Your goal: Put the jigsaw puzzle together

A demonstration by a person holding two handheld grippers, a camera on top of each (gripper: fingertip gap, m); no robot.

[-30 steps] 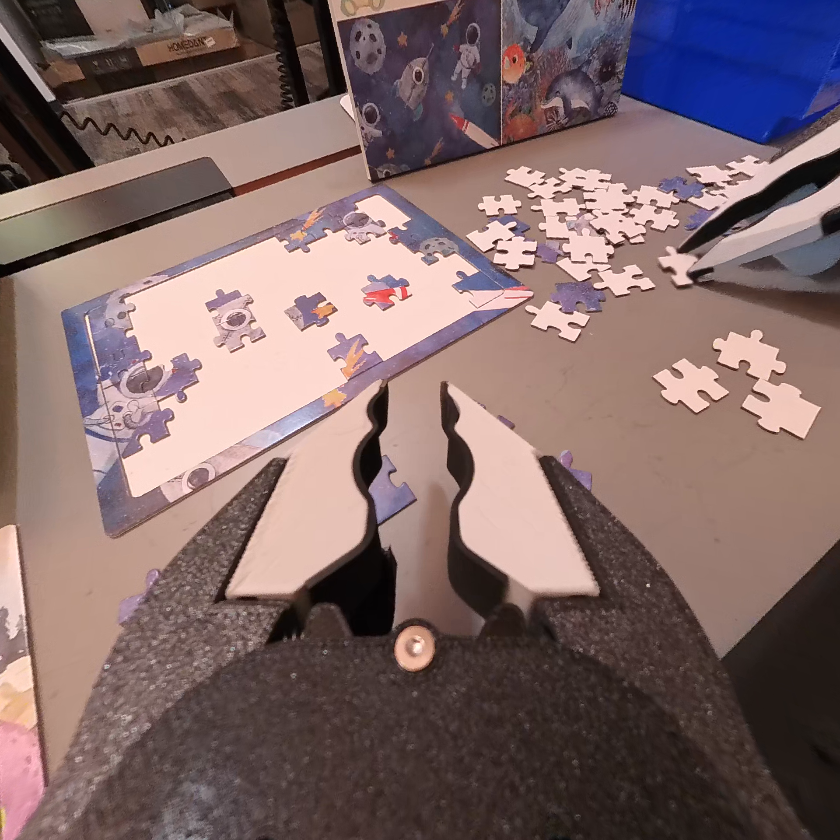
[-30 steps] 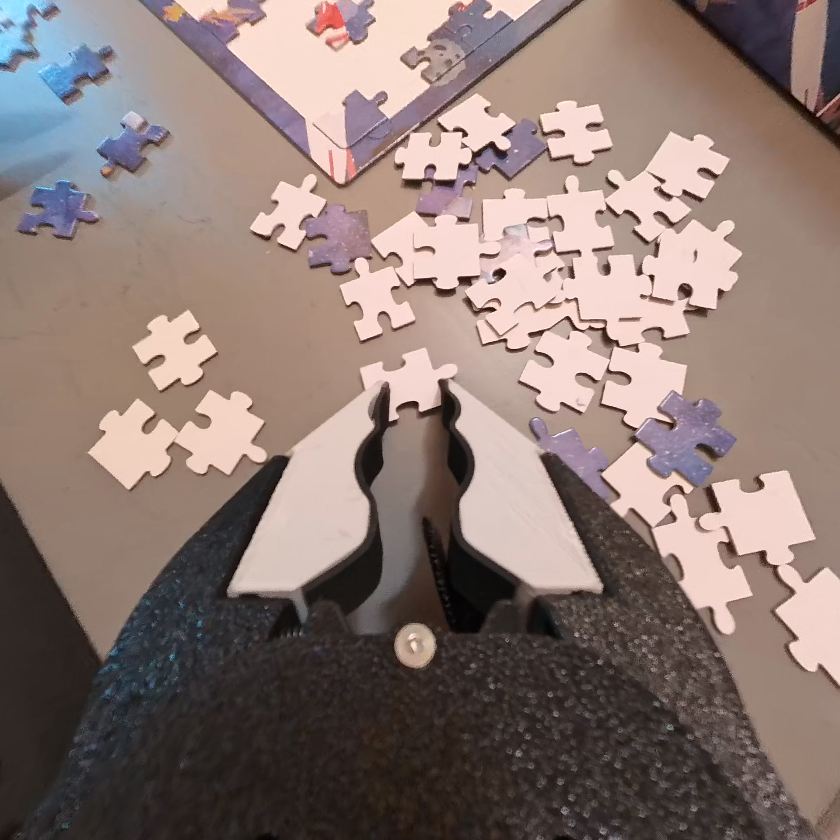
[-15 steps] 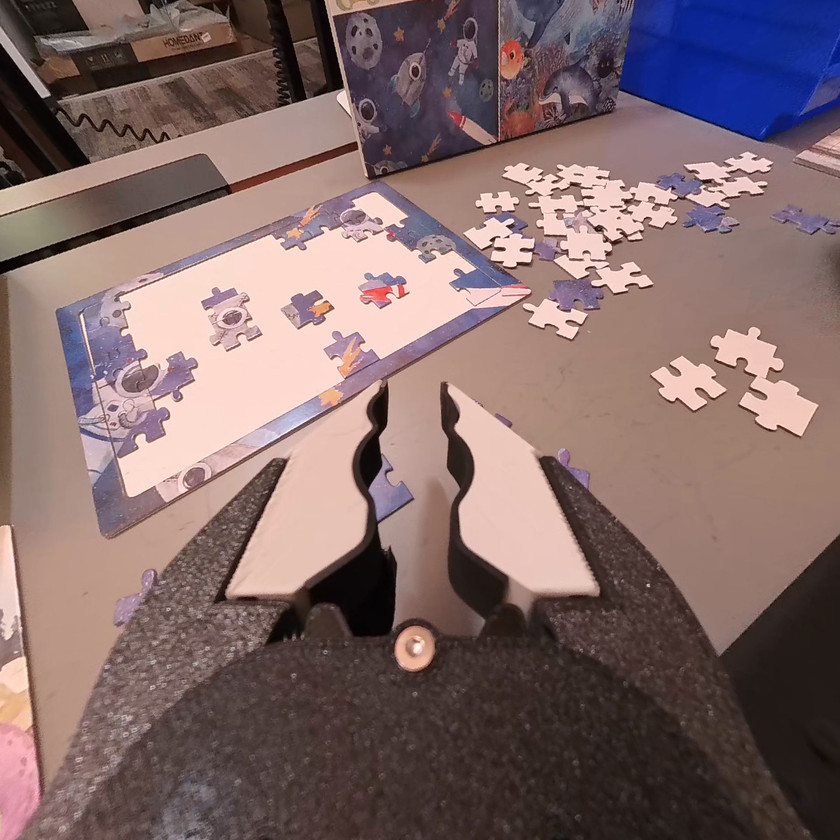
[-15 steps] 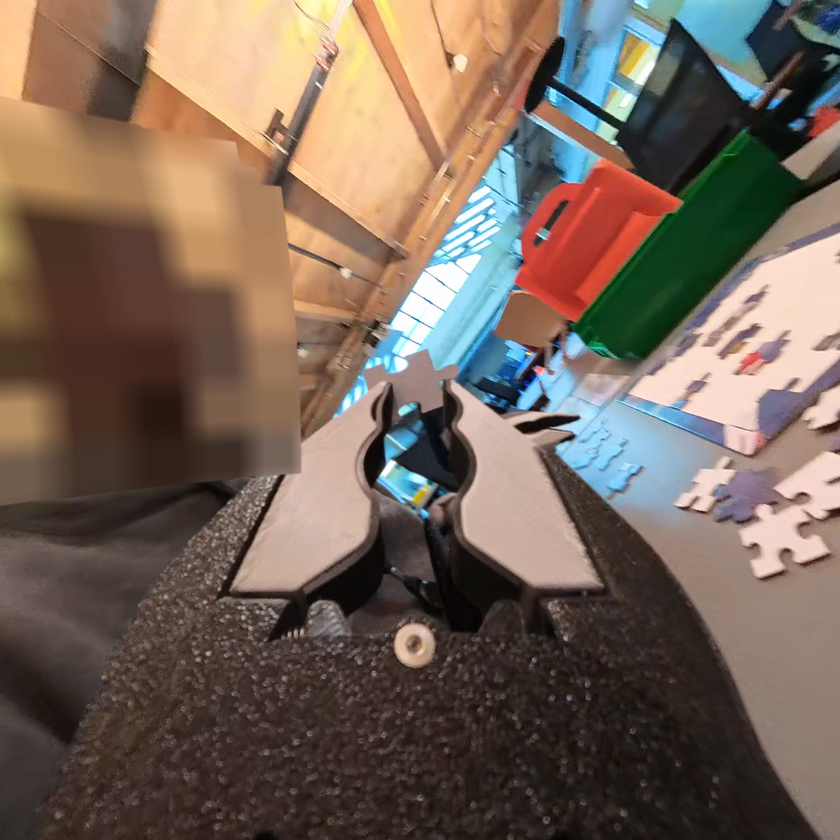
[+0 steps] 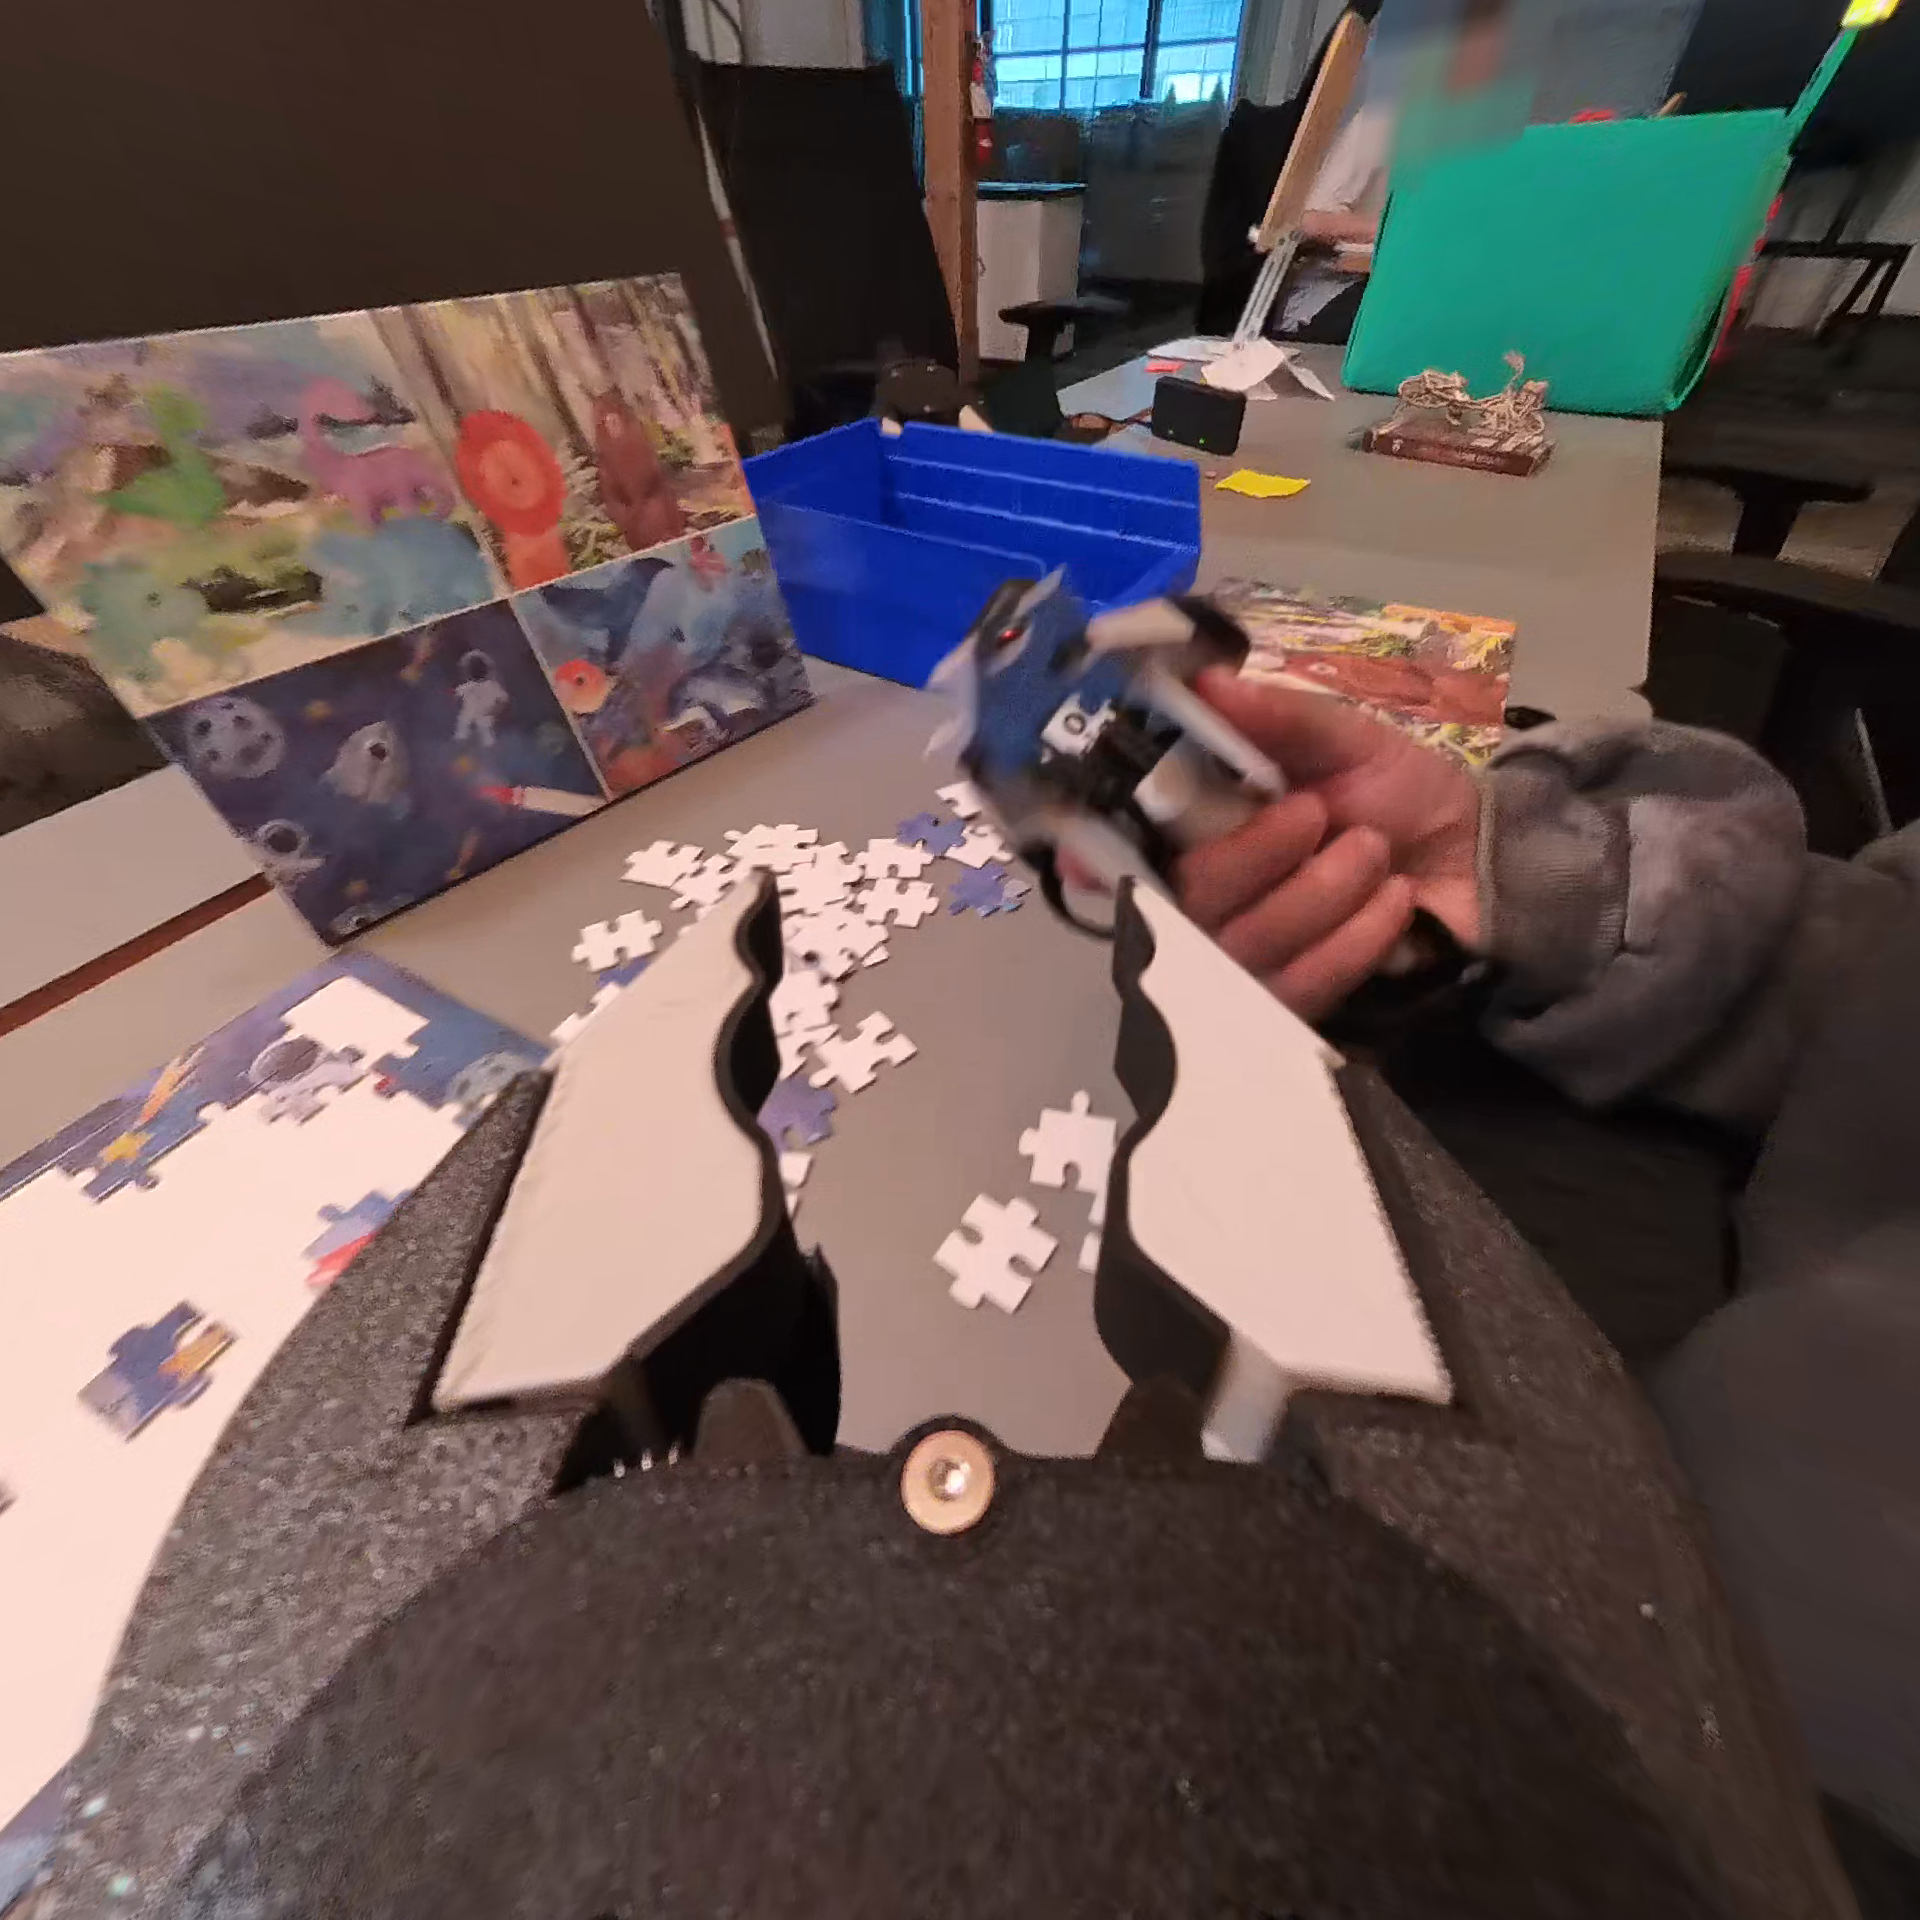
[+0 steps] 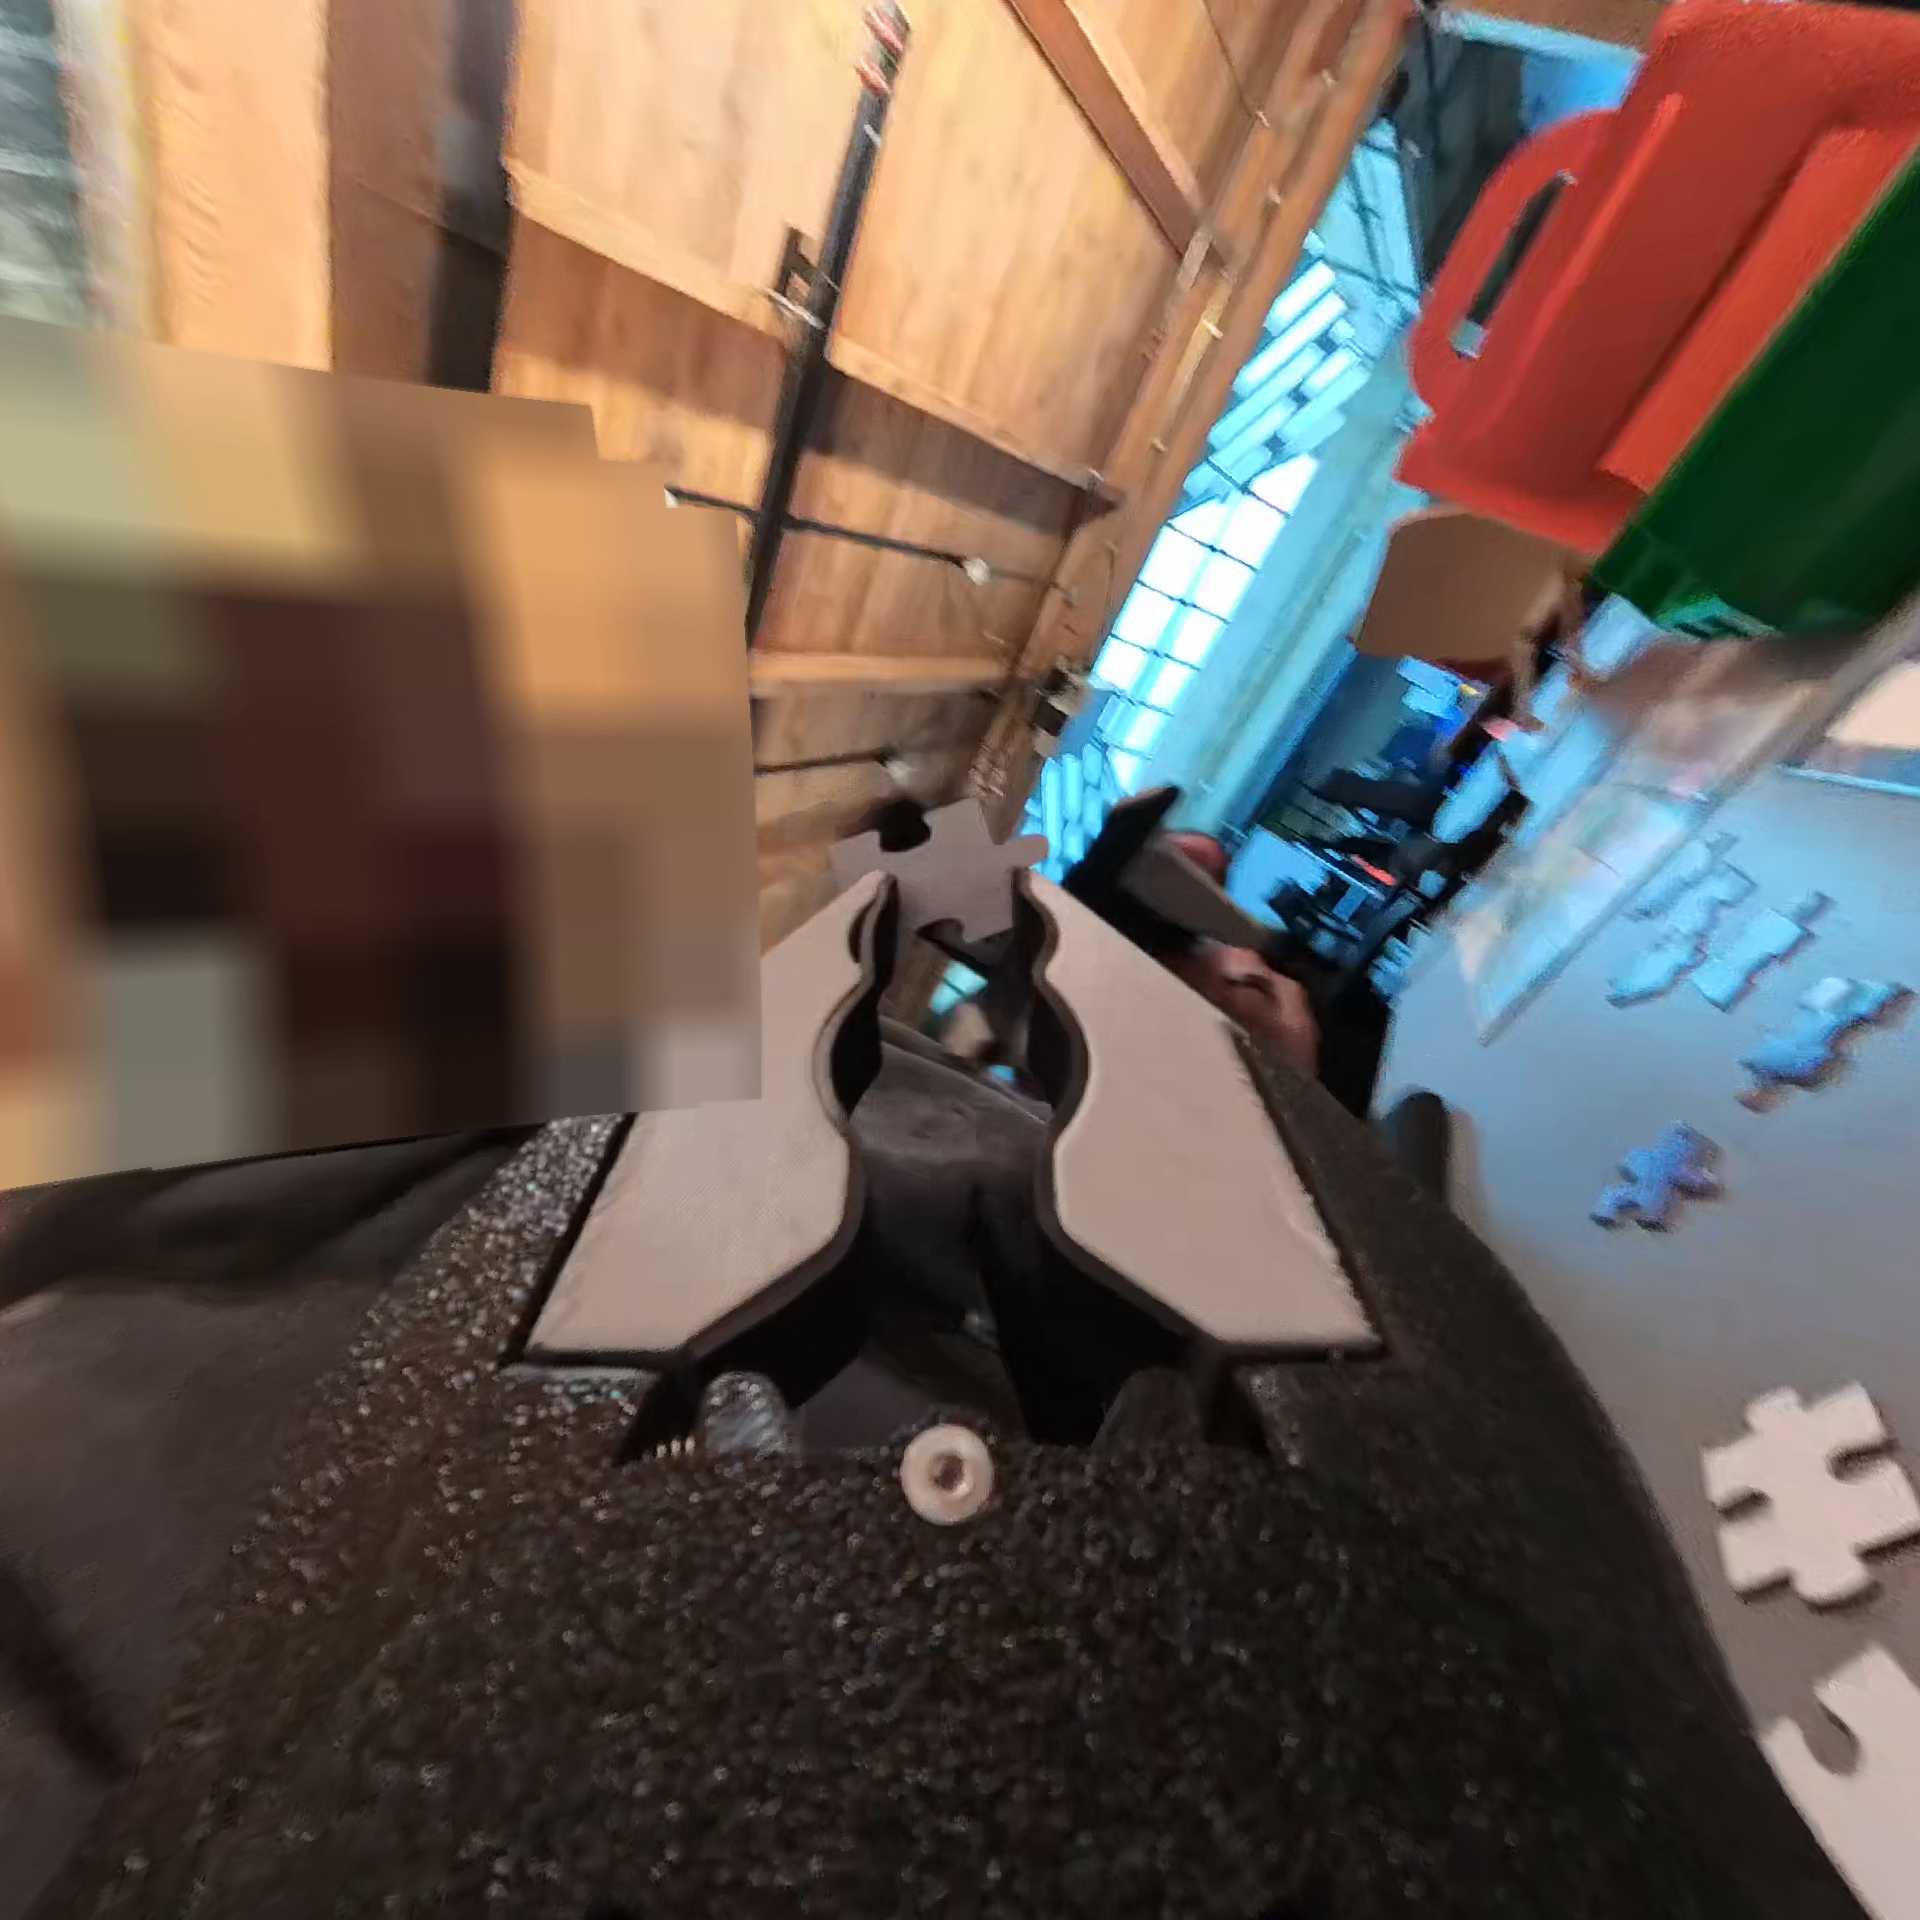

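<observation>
Above the grey table (image 5: 966,1029), our right gripper (image 6: 954,896) pinches a puzzle piece (image 6: 951,868) while our left gripper (image 5: 943,909) gapes empty; next, hand it over or seat it in the puzzle board (image 5: 229,1174).

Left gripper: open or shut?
Open. The left gripper shows a wide gap between its fingers, with table visible through it and nothing held.

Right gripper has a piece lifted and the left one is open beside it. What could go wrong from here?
1. The right gripper pinches the puzzle piece only by its lower edge at the fingertips; it may slip or twist during a handover.
2. Both views are blurred from fast motion, so the open left gripper may misjudge the grab.
3. A dropped piece could land among the loose pieces on the table and be hard to pick out.
</observation>
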